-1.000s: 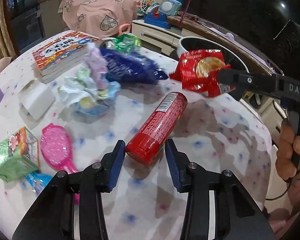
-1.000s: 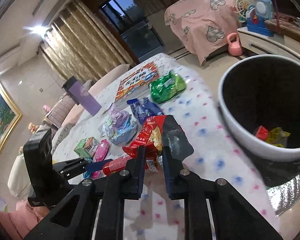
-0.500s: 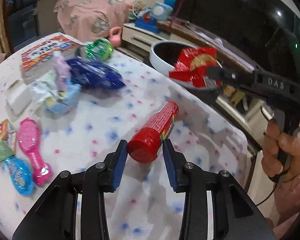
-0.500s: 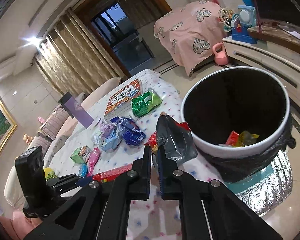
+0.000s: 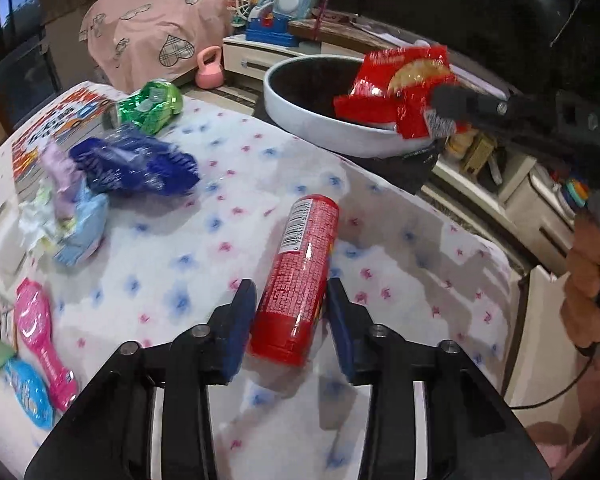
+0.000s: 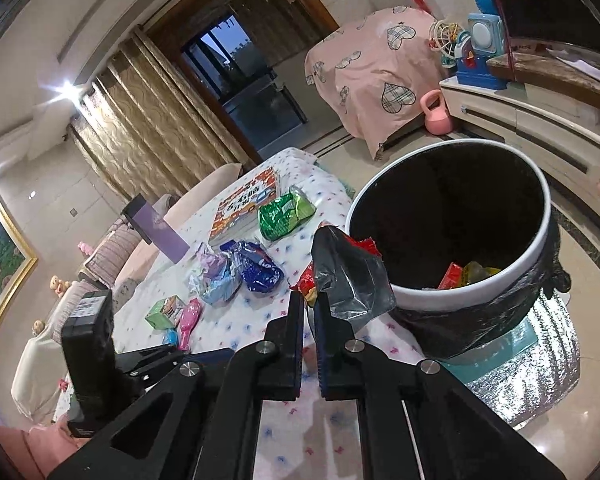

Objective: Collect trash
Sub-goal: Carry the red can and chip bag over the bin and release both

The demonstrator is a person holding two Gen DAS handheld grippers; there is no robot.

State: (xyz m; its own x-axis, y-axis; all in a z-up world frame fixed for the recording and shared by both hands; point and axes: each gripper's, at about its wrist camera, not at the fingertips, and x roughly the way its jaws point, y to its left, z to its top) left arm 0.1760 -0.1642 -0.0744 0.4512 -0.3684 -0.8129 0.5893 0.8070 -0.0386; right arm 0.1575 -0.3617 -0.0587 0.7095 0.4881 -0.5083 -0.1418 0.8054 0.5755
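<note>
- Hard to see: the right gripper (image 6: 309,312) has its jaws all but together on a red snack bag (image 5: 400,88), but in its own view the bag is mostly hidden behind its silver-black inside face, only red scraps peeking out.
- From the left view that bag hangs at the bin's (image 6: 540,240) near rim, partly over its mouth; the gripper's tip there is blurred.
- Deep in the bin, a red and a yellow wrapper (image 6: 466,274) show; the rest of the floor is dark.
- The left gripper (image 5: 290,312) straddles the near end of a red can (image 5: 300,276) lying on the desk (image 5: 400,264); its jaws have just been narrowing, the can between them, and the pads look close to touching but not pressing, though I can't be sure.
- A hand (image 5: 590,276) on the right gripper's grip is cut off at the frame edge.
- Edges: the can's far end points toward the desk's rounded edge, with bare cloth beyond; the bin stands just off that edge.
- Blue bag (image 5: 136,164), green bag (image 5: 150,106) and pastel wrappers (image 5: 68,216) cluster farther left.
- Writing: a barcode with digits on the can, too small to trust; "DAS" on the right gripper is blurred.
</note>
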